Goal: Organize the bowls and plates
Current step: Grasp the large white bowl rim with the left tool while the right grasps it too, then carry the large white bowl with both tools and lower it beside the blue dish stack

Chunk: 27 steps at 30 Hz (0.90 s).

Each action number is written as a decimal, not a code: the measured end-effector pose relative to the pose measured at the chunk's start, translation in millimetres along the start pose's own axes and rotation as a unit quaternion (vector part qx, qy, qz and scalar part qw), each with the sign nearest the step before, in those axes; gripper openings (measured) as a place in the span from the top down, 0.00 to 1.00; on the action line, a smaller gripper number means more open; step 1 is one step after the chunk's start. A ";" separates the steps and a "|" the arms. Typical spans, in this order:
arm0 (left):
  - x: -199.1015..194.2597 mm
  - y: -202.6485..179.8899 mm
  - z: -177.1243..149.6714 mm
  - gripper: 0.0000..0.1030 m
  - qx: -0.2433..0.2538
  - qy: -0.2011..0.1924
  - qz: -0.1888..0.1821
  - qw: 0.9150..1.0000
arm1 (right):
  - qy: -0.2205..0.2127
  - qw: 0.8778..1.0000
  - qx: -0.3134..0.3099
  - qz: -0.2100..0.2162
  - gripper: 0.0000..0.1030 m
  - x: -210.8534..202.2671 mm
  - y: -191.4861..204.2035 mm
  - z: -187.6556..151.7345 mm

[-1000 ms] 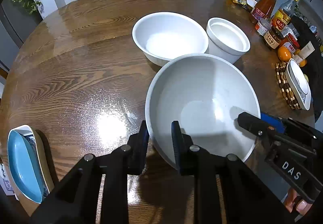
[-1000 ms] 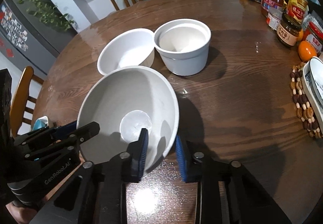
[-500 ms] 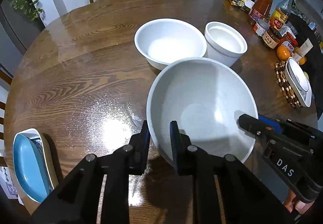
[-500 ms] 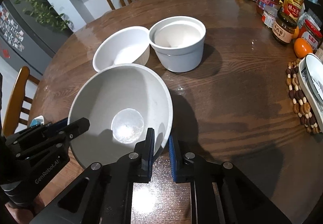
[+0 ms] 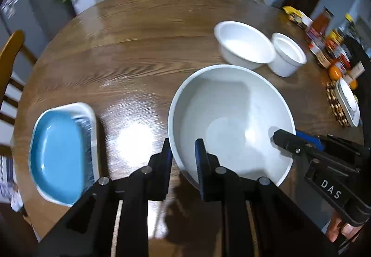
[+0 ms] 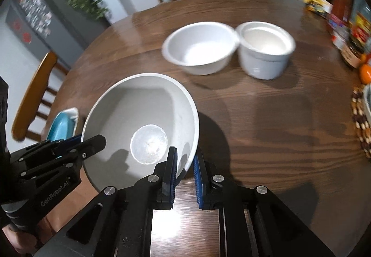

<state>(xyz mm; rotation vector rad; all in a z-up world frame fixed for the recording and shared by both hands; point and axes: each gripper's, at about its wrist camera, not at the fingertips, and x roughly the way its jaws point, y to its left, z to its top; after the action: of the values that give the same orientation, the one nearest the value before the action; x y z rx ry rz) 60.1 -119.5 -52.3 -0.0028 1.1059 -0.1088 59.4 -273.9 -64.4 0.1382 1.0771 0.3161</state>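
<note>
A big round wooden table (image 5: 143, 53) shines under the light. At about 8 o'clock near its edge sits a blue dish (image 5: 58, 152) with a white rim. At about 2 o'clock two white bowls (image 5: 244, 45) (image 5: 287, 57) touch each other. Jars and bottles (image 5: 329, 46), an orange (image 5: 335, 72) and a beaded mat (image 5: 335, 104) crowd 3 o'clock.

A large grey bowl (image 5: 231, 118) is held tilted above the table, two white bowls (image 5: 243, 48) standing beyond it.

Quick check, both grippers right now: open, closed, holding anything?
Left gripper: shut on the rim of the large white bowl.
Right gripper: shut on the same bowl's rim, opposite side.
</note>
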 end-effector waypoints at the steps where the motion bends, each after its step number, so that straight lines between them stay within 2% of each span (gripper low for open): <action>1: -2.6 9.2 -3.2 0.84 -0.010 -0.002 0.007 1.000 | 0.004 1.000 -0.008 0.005 0.85 3.5 7.3 -0.2; 10: -1.2 54.9 -23.9 0.84 -0.065 0.017 0.029 0.997 | 0.034 0.997 -0.061 0.025 0.85 30.4 57.4 -3.4; 18: -5.0 59.2 -23.2 0.83 -0.076 0.017 0.028 0.997 | 0.045 0.997 -0.067 0.022 0.85 31.4 65.8 -1.5; 27: -1.9 61.5 -25.3 0.70 -0.068 0.020 0.019 0.997 | 0.045 0.997 -0.064 0.021 0.85 31.8 67.5 2.2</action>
<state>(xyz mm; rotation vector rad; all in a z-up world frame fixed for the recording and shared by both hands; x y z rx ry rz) 42.1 -56.8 -65.4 -0.1023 1.1521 0.0014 62.5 -199.8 -72.3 0.0333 1.1406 0.4317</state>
